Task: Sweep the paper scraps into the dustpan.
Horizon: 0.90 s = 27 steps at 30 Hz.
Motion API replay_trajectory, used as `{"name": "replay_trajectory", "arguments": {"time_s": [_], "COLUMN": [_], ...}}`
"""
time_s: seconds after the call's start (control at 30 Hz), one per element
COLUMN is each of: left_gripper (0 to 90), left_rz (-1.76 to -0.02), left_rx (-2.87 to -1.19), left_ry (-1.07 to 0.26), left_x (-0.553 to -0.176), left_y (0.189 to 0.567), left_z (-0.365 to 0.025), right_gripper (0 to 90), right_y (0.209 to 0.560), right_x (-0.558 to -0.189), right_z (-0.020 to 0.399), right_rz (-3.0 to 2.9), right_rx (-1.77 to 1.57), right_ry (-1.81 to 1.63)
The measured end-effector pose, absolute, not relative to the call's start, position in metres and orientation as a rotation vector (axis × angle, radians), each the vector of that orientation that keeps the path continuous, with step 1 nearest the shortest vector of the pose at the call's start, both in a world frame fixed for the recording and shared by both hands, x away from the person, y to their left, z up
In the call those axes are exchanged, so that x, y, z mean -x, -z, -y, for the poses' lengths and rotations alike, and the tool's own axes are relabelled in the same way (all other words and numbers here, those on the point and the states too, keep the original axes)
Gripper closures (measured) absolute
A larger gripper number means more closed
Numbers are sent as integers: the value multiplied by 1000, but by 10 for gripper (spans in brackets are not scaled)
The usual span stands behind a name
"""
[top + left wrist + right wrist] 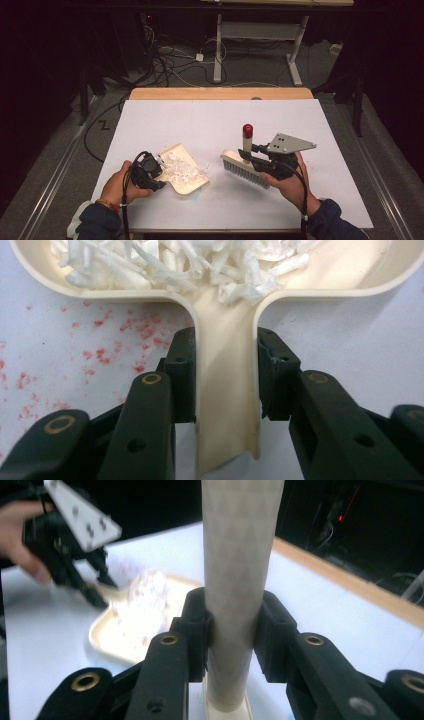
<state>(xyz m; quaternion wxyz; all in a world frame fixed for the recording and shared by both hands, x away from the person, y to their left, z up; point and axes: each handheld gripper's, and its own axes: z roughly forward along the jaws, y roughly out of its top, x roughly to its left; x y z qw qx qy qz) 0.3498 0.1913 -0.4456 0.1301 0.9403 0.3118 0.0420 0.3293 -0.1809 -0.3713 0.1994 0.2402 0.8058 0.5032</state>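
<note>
A cream dustpan [186, 176] lies on the white table, filled with white paper scraps [181, 169]. My left gripper [156, 175] is shut on the dustpan's handle [225, 405], which sits squeezed between both pads, with scraps [200, 262] piled in the pan beyond it. A cream hand brush [245, 170] with grey bristles and a red-tipped upright handle [247, 137] stands to the right of the dustpan. My right gripper [252, 154] is shut on that handle [237, 595]. In the right gripper view the dustpan [135, 625] and the other gripper show at the left.
The table [220, 120] has a wooden far edge [220, 93]. Red specks [125, 335] mark the table surface beside the dustpan handle. Behind the table are cables on the floor and a desk frame [260, 45].
</note>
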Motion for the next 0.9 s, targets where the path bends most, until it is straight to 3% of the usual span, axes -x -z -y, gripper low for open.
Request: {"name": "replay_trajectory", "arguments": {"time_s": [0.23, 0.67, 0.9], "left_gripper": [635, 635, 635], "left_rz": [-900, -892, -893], "left_rx": [-2732, -2739, -2735], "left_ry": [-123, -128, -112], "left_x": [-350, -352, -351], "left_y": [444, 445, 445], "left_z": [-191, -189, -191], "right_gripper": [708, 708, 708], "right_y": [378, 388, 377], "right_x": [-326, -344, -345], "right_z": [175, 114, 112], "right_rz": [-2315, -2287, -2241], "right_rx": [-652, -580, -581], "right_ry": [-1372, -1476, -1572]}}
